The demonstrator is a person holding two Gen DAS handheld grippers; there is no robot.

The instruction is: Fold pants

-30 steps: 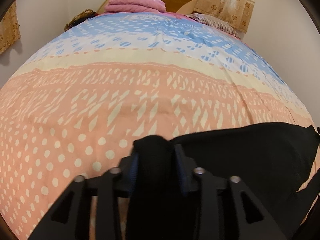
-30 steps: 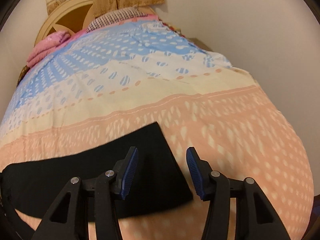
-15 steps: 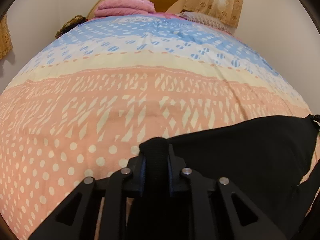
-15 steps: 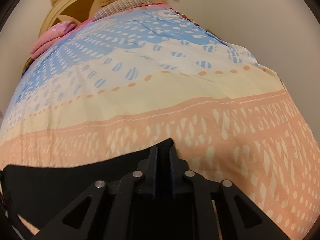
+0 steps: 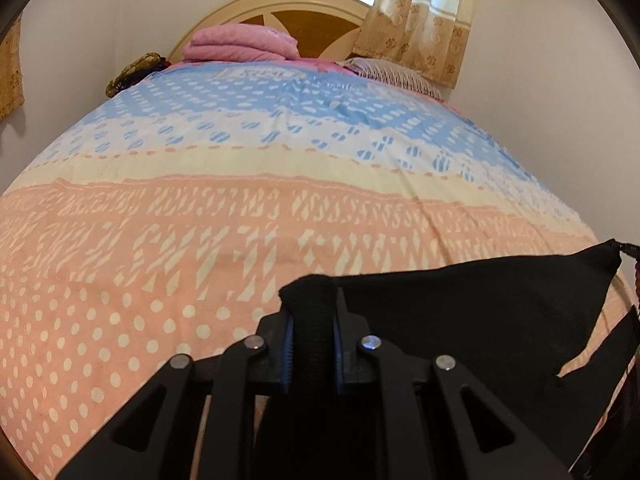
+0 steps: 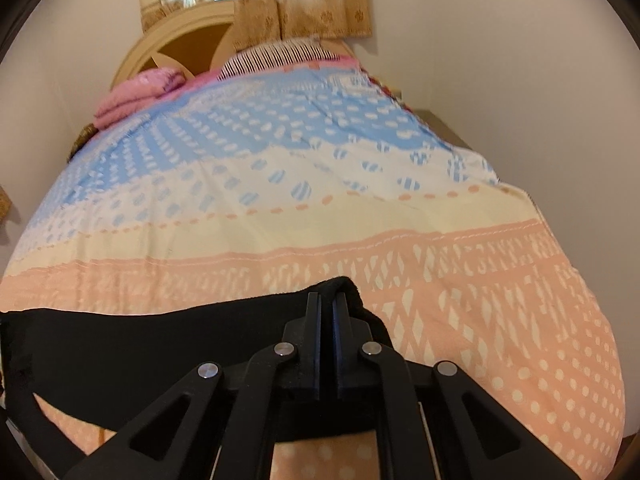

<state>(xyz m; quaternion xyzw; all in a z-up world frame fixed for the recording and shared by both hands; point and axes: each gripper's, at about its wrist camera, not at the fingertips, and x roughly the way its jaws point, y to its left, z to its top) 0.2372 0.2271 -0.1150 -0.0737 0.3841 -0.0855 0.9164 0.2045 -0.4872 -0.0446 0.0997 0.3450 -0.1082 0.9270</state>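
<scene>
The black pants hang stretched between my two grippers above the near end of the bed. My left gripper is shut on a thick bunch of the black cloth at the pants' left end. In the right wrist view the pants run off to the left. My right gripper is shut on their right corner, with the cloth edge folded over the fingertips. The lower part of the pants is hidden under the gripper bodies.
The bed has a quilt with peach, cream and blue bands. A folded pink blanket and a striped pillow lie by the wooden headboard. Walls run close along both sides of the bed.
My right gripper went from open over the pants' corner to shut on it. My left gripper tightened on the cloth. Both have lifted, and the pants now hang taut between them.
</scene>
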